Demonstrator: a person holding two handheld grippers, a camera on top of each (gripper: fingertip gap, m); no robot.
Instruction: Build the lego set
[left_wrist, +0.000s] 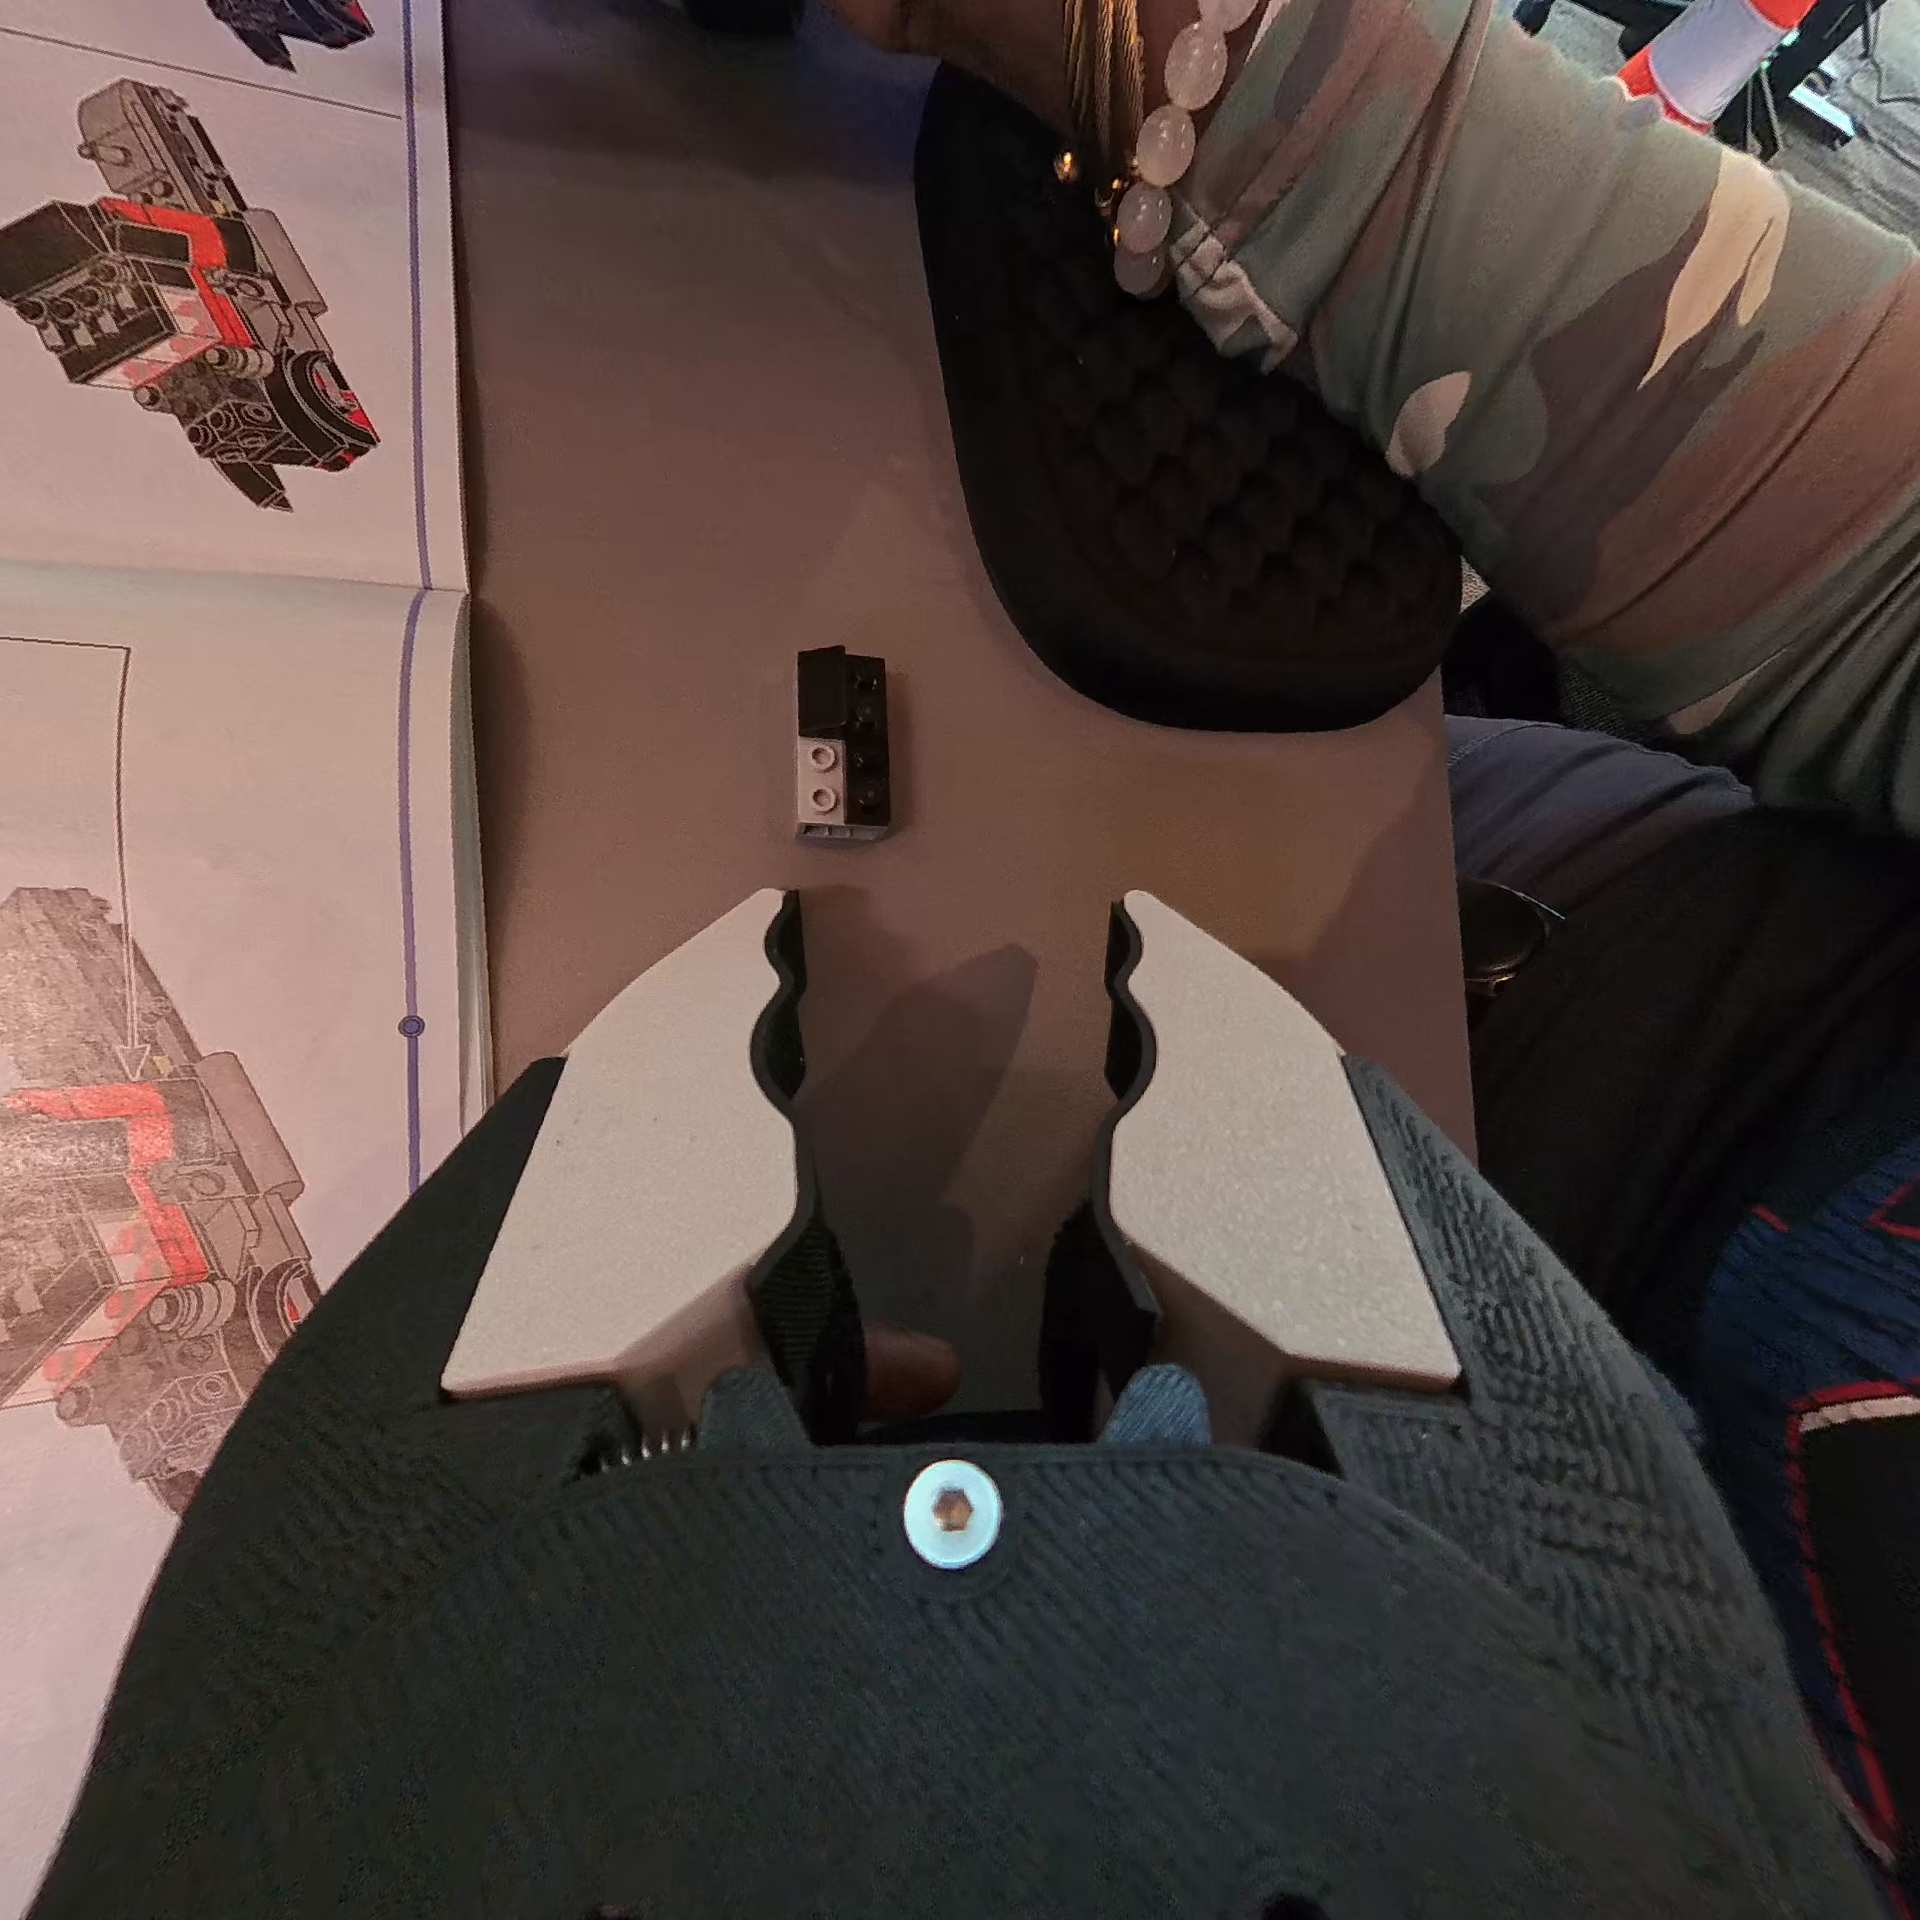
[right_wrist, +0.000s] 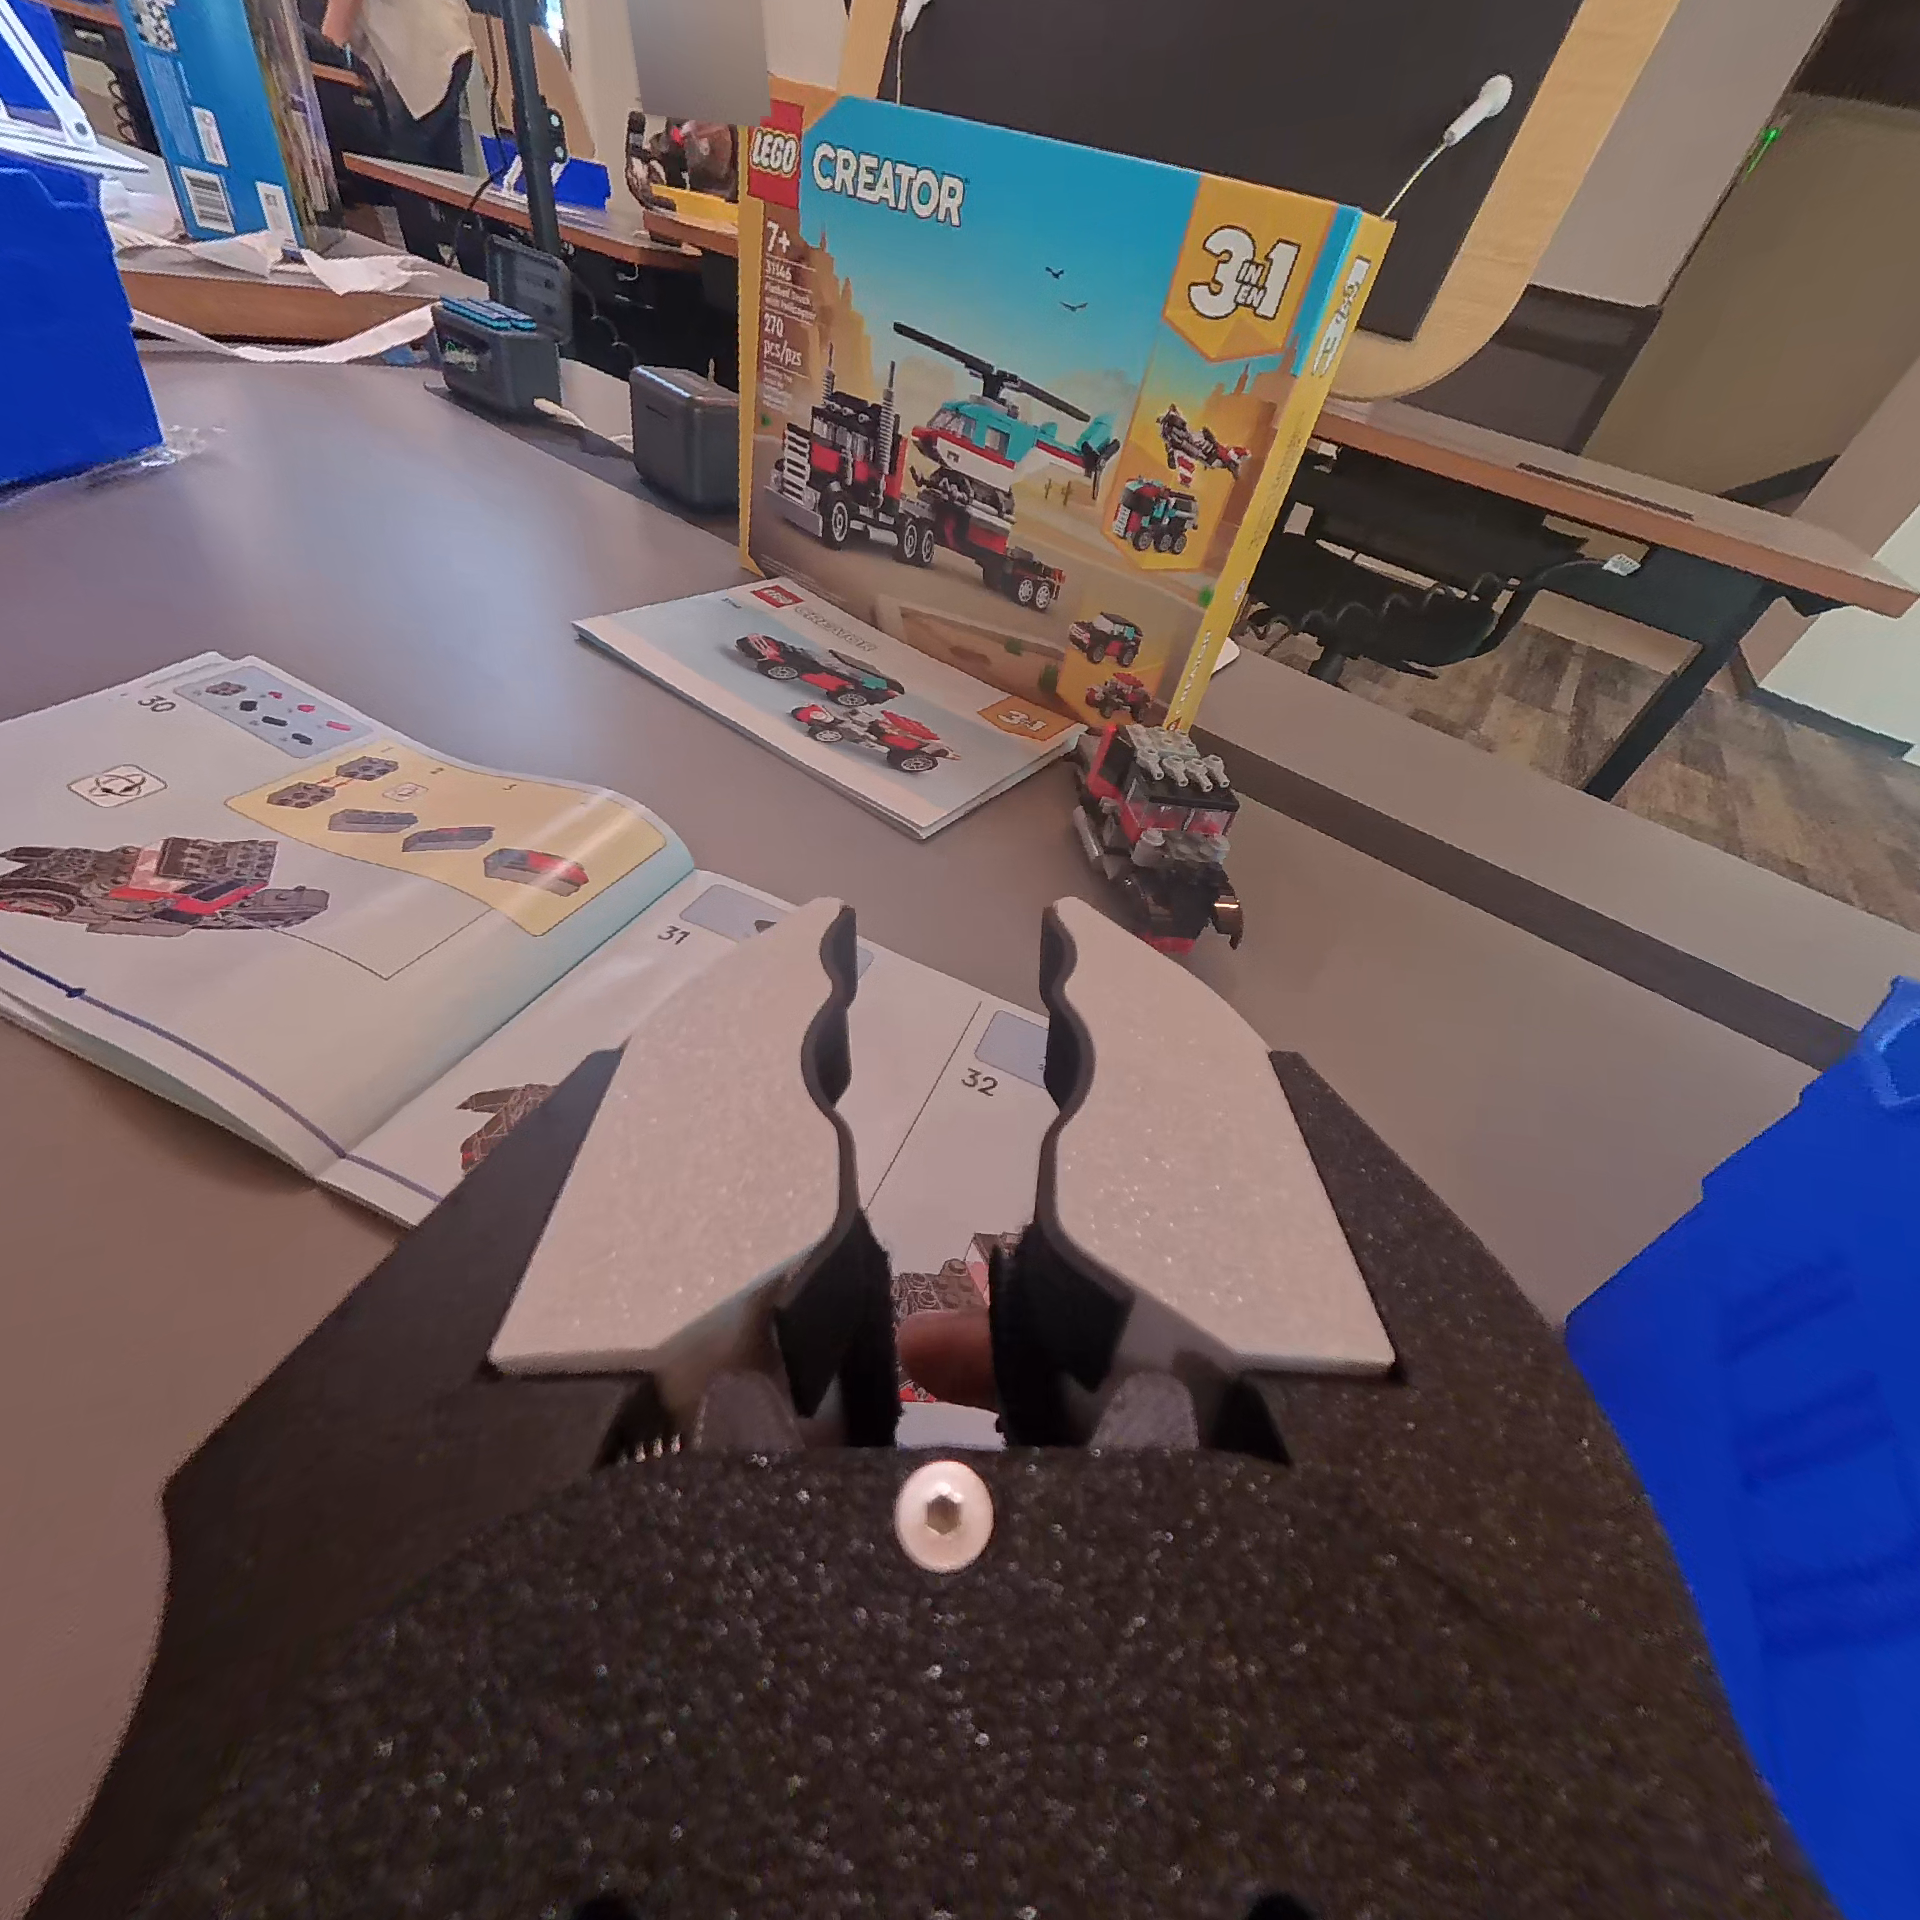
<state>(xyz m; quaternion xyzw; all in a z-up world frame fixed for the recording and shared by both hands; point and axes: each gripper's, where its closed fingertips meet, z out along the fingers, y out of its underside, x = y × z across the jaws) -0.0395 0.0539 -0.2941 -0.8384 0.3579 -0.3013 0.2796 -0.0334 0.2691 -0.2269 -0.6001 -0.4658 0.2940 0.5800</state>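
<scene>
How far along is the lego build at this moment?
Done: a partly built black and red truck stands beside the box, and a small black and grey brick stack lies on the table. In hand: nothing; the left gripper and right gripper are both open, the left pointing at the stack. Left: the open instruction booklet shows more steps, so much apparently remains.

Your left wrist view looks steeply down past its claw (left_wrist: 951, 904), close over the bench (left_wrist: 675, 416). Your right wrist view looks forward, low across the bench toward the box (right_wrist: 1039, 416). Both share the open instruction booklet (left_wrist: 208, 727).
</scene>
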